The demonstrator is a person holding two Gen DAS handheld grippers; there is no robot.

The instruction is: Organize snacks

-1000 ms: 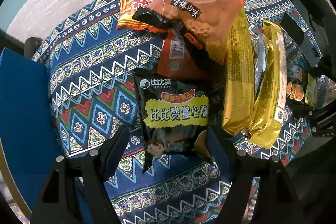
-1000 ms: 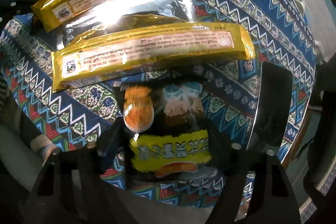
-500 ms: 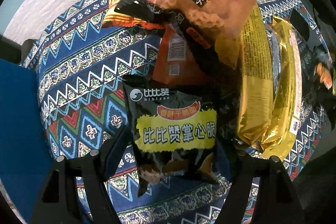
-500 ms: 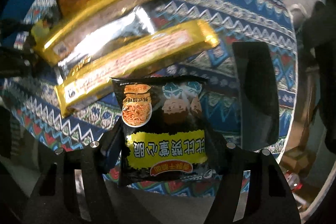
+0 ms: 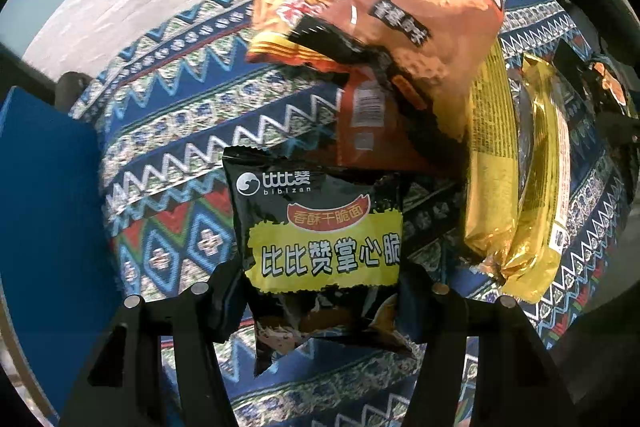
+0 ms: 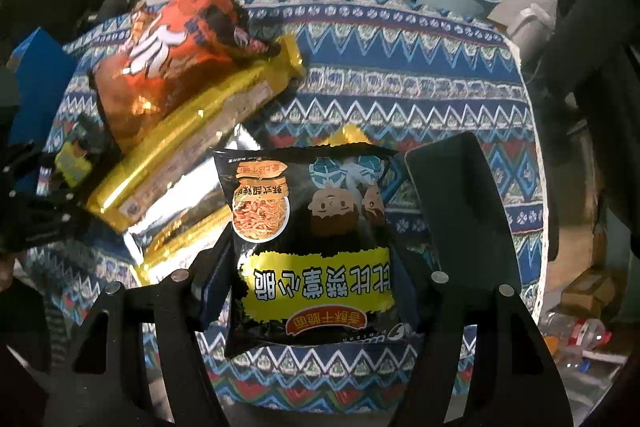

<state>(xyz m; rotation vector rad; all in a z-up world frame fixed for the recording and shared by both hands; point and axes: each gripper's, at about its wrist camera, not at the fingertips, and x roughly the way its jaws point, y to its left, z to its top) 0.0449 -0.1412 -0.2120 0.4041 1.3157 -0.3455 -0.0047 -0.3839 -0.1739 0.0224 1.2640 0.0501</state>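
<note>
Left wrist view: left claw pinches a black noodle-snack packet, its matching packet likewise pinched in right claw, both lifted, facing across tabletop.

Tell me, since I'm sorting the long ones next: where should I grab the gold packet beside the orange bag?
Probably grip the gold packet at its free near end, jaws across the narrow width, approaching along its length from that end; the orange bag covers its far end.

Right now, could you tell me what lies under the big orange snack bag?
The big orange snack bag rests on a smaller orange packet and a gold packet. Anything beneath its middle is covered.
</note>
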